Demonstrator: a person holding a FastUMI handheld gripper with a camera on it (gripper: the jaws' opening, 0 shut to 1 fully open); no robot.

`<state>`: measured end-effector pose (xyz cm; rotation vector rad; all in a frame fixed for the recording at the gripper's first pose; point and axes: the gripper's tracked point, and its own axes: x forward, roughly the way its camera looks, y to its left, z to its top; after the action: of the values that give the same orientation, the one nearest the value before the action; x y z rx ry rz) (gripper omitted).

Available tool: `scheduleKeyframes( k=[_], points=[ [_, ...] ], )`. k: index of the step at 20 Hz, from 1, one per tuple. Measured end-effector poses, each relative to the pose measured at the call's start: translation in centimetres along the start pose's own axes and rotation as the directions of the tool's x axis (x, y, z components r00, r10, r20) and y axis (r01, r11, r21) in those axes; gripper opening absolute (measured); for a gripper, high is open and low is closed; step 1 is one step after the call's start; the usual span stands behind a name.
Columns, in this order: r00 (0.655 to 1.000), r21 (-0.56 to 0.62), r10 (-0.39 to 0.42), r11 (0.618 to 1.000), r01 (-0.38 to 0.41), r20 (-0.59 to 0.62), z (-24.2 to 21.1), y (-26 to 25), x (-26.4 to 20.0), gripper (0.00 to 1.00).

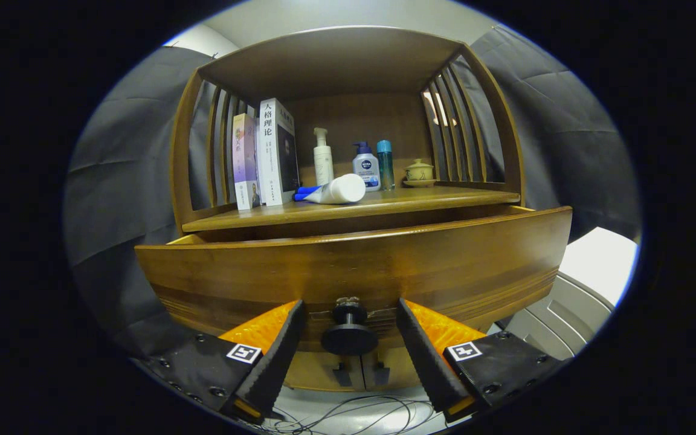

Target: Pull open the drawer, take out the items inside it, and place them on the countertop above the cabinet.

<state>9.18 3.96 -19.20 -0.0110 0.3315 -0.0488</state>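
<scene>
Gripper view: drawer seen pulled partly out beneath bench; contents hidden by front panel. Claw held open, fingers apart either side of knob, untouched. Tube laid on bench.

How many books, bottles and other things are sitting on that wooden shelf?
Books: 2
Upright bottles: 3
Tube lying down: 1
Lidded cup: 1
Total: 7
The gripper is open around the drawer knob.
</scene>
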Motion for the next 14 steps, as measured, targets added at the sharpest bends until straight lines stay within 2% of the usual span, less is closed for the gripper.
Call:
scheduleKeyframes(
  k=[14],
  points=[
    [0.999, -0.042, -0.013, 0.999, 0.014, 0.032, 1.3, 0.0, 4.9, 0.96]
  ],
)
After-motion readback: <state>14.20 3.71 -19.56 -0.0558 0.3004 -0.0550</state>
